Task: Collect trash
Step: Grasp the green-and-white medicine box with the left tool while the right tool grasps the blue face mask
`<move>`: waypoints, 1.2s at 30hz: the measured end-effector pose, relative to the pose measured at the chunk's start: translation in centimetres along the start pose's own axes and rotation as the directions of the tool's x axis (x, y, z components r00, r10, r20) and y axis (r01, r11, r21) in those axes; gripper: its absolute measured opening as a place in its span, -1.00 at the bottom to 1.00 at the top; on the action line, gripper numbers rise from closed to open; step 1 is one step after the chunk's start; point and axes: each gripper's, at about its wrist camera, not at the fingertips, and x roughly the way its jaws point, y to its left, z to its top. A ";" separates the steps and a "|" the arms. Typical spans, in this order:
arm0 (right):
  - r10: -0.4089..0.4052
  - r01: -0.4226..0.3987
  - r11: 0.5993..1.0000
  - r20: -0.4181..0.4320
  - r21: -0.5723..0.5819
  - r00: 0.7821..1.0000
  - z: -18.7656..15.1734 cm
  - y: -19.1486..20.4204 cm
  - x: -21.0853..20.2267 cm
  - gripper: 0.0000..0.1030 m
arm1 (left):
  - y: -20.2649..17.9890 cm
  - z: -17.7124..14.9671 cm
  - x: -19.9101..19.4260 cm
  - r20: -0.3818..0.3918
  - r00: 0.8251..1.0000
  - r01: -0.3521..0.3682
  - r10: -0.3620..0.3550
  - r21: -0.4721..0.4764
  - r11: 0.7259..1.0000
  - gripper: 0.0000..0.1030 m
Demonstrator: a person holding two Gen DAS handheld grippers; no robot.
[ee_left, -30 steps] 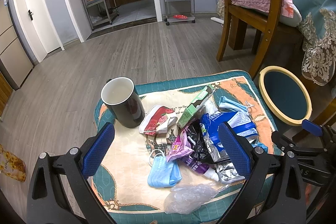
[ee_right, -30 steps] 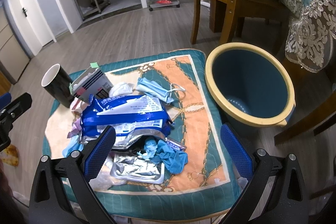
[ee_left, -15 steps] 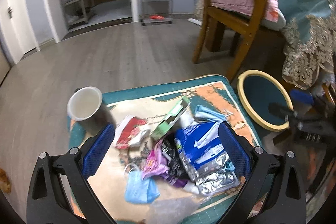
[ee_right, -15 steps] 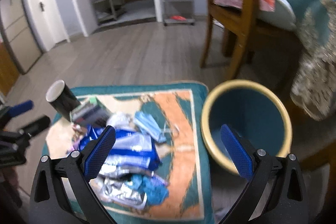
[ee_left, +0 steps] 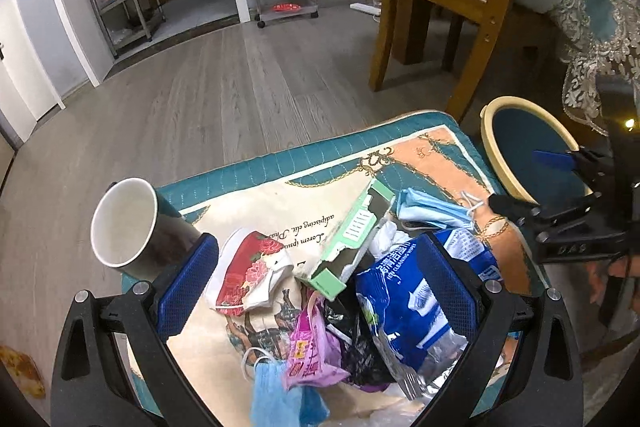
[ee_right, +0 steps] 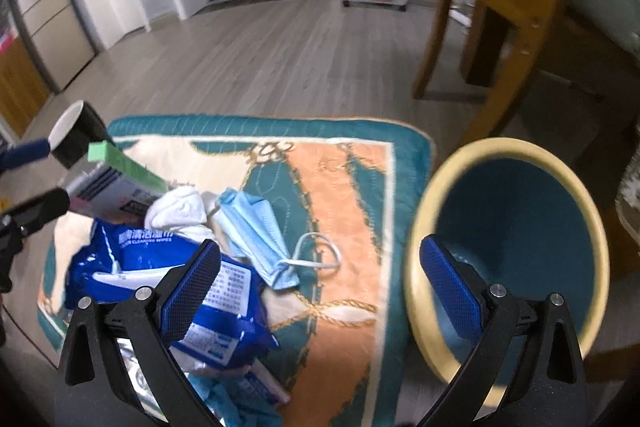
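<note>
Between the left fingers (ee_left: 188,283) lies piled trash (ee_left: 336,303), untouched.

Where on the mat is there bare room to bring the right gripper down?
Bare: the orange strip of mat between the light blue face mask and the bin, and the cream patch behind the mug. Crowded: around the blue wipes pack and green box.

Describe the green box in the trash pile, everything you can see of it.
The green box is a long, flat carton that looks like thin cardboard, mint green with a white printed label and a dark panel along one side. Its near end is torn open. It lies tilted on the pile on the patterned mat, propped over a white crumpled tissue and the blue wipes packet, beside the red floral mask. Neither gripper touches it.
</note>
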 end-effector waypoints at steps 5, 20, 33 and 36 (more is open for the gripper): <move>0.067 -0.068 0.998 -0.053 -0.010 0.996 0.3 0.6 2.4 0.90 | -0.3 0.0 1.2 -0.027 0.999 0.029 -0.029 0.007 1.000 0.88; 0.148 -0.147 0.989 -0.136 0.019 0.980 0.2 1.8 6.1 -0.13 | -0.5 0.2 3.0 -0.083 0.995 0.064 -0.062 0.019 0.998 0.15; 0.152 -0.153 0.988 -0.098 -0.002 0.984 0.3 2.3 4.4 -0.67 | -0.2 0.8 0.9 0.002 1.000 0.008 -0.008 0.053 0.999 -0.65; 0.151 -0.151 0.988 -0.066 -0.003 0.986 0.8 2.2 3.1 -0.74 | 0.0 1.3 -0.1 0.052 0.999 -0.011 0.009 0.042 0.999 -0.66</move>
